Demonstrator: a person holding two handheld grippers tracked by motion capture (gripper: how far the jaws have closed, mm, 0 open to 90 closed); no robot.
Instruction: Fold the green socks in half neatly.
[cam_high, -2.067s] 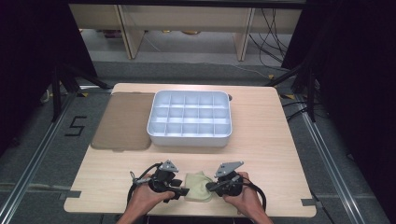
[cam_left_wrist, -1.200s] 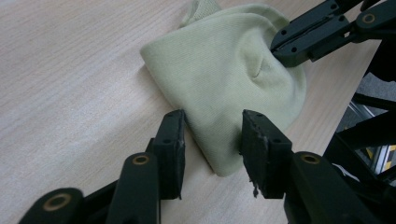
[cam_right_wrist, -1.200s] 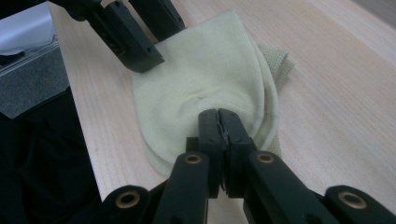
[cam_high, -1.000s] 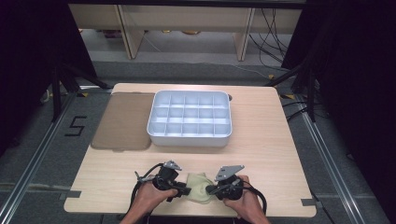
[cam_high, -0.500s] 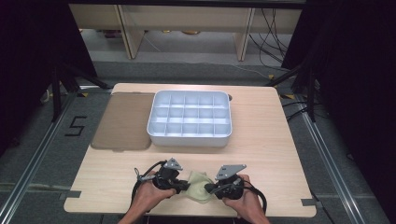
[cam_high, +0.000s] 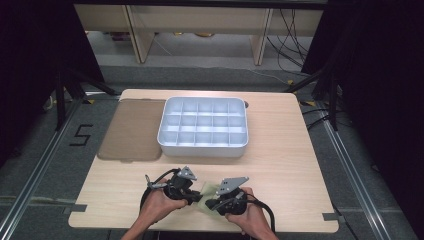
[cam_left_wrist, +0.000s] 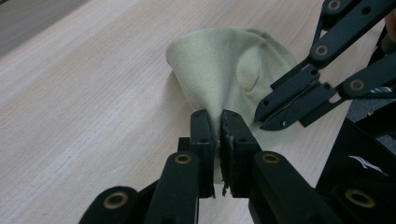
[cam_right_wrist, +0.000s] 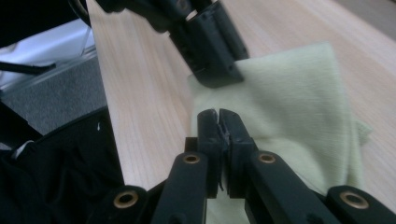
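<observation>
Beyond both grippers (cam_high: 196, 197) (cam_high: 208, 205) clamped on cloth (cam_high: 207, 192), tray (cam_high: 202, 146) compartments empty.

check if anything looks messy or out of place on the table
Only the pale green cloth: it is bunched and lifted in a peak near the front edge, pinched by the left gripper and right gripper. The white compartment tray sits square beside the brown mat.

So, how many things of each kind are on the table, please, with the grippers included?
Grippers: 2, left gripper and right gripper
Pale green cloth: 1
White compartment tray: 1
Brown mat: 1
Total: 5
</observation>
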